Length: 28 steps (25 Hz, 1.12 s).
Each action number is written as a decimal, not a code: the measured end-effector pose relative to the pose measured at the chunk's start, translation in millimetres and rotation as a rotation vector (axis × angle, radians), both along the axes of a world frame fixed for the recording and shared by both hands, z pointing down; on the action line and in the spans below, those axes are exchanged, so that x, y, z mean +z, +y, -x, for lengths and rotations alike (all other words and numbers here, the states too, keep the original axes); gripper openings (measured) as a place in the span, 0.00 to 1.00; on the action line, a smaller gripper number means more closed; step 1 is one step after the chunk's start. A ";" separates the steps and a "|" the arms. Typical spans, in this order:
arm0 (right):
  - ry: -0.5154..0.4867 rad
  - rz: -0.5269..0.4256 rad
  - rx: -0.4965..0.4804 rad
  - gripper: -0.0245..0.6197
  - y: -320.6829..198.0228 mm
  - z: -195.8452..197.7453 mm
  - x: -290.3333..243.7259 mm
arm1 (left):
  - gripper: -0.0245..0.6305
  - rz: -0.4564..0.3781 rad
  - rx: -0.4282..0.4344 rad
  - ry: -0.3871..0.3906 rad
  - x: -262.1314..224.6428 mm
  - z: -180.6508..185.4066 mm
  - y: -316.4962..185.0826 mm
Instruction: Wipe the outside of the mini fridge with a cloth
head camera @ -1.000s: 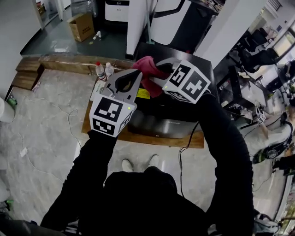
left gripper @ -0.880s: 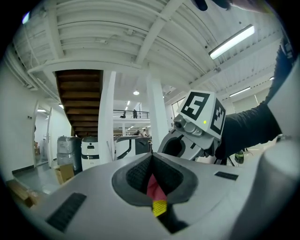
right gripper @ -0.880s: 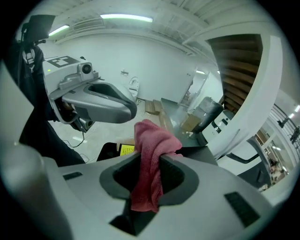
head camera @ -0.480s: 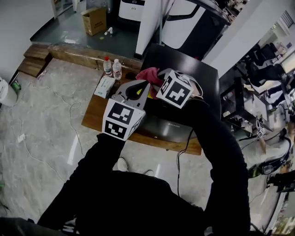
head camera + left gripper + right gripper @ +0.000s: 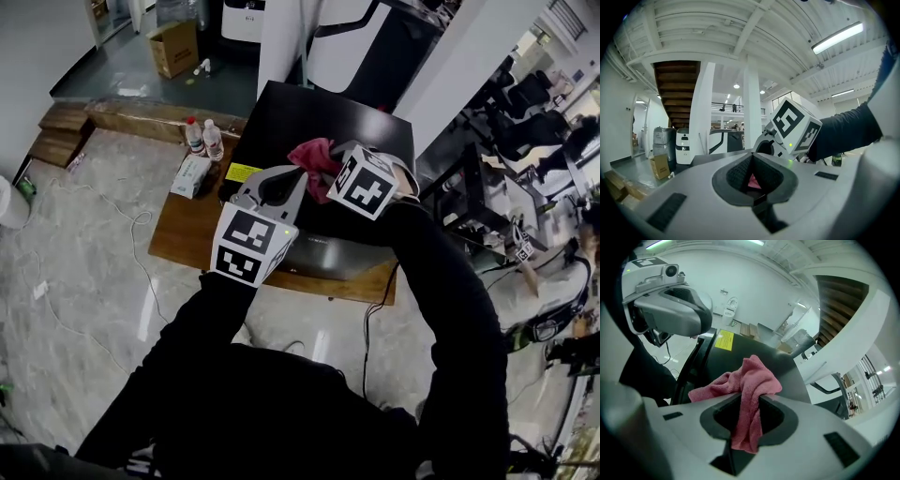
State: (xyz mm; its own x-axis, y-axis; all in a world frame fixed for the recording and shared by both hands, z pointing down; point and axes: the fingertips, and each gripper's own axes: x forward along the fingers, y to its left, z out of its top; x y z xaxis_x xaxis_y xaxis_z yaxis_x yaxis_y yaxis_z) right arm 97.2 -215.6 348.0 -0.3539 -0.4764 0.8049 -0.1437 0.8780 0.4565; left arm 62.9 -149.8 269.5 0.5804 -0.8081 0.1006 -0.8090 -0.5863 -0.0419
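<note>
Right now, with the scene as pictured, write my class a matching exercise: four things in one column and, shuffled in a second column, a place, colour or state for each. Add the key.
Things
1. cloth
2. mini fridge
3. bottles
4. cardboard box

Descriptions
A. black, with a yellow sticker on top
B. on the floor, far behind the fridge
C. pink, clamped in the right gripper
D. standing on the wooden platform, beside the fridge

Pairs: 1-C, 2-A, 3-D, 4-B
</note>
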 end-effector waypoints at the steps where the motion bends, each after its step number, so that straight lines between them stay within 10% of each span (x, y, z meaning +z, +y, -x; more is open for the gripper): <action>1: -0.001 0.003 0.017 0.19 1.2 -15.5 -1.0 | 0.03 0.001 0.009 0.000 -0.9 -11.6 1.3; 17: 0.014 0.020 0.234 0.19 34.8 -241.3 1.7 | 0.04 -0.025 0.140 0.017 -4.4 -170.0 45.9; 28: -0.379 -0.240 0.062 0.20 97.0 -198.3 -126.9 | 0.04 -0.176 0.082 0.082 -58.8 -147.7 82.8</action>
State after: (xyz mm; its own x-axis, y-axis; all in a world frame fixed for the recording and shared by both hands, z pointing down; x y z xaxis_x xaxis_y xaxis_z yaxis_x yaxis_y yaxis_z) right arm 295.5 -118.6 221.1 -0.5672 -0.6635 0.4880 -0.3893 0.7381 0.5510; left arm 210.6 -67.0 210.7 0.6457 -0.7584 -0.0881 -0.7635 -0.6401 -0.0858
